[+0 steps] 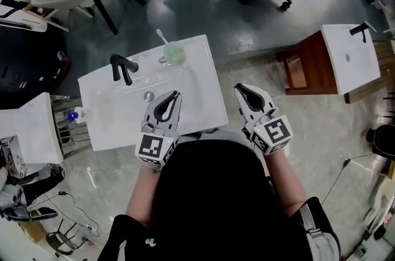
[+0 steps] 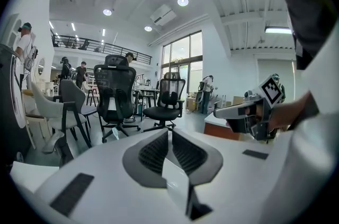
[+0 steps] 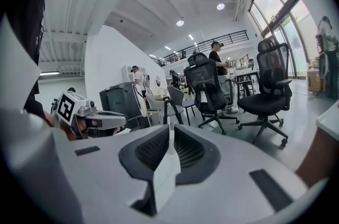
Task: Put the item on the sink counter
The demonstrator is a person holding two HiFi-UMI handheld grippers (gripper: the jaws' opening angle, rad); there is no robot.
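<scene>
At the far left, just beside the table (image 1: pixel 203 78), a small bottle with a blue cap (image 1: pixel 73 116) can be seen on a lower rack; its label is too small to be read. On the white table a black faucet (image 1: pixel 123 68) stands by the basin. Further right, near the far edge, a pale green cup (image 1: pixel 173 54) is found upright with a toothbrush (image 1: pixel 162 37) leaning out of it. The item is thus judged to be resting on the table already (if the cup is indeed the item meant).

The left gripper (image 1: pixel 175 95) is held over the table's near edge, well apart from the cup. Its fingers are pressed together with nothing between them. The right gripper (image 1: pixel 237 88) is held just off the table's right edge, likewise closed and empty. Further right a second sink unit (image 1: pixel 350 58) stands well apart.

Should the cup be approached again, the fingers would first have to be spread. If it were nudged by closed fingers, it could be tipped over or pushed off the far edge, since it stands so close to it. The protruding toothbrush could also be caught and flicked out.

No brand or readable writing is visible; only square black-and-white code markers are shown on the gripper cubes.
</scene>
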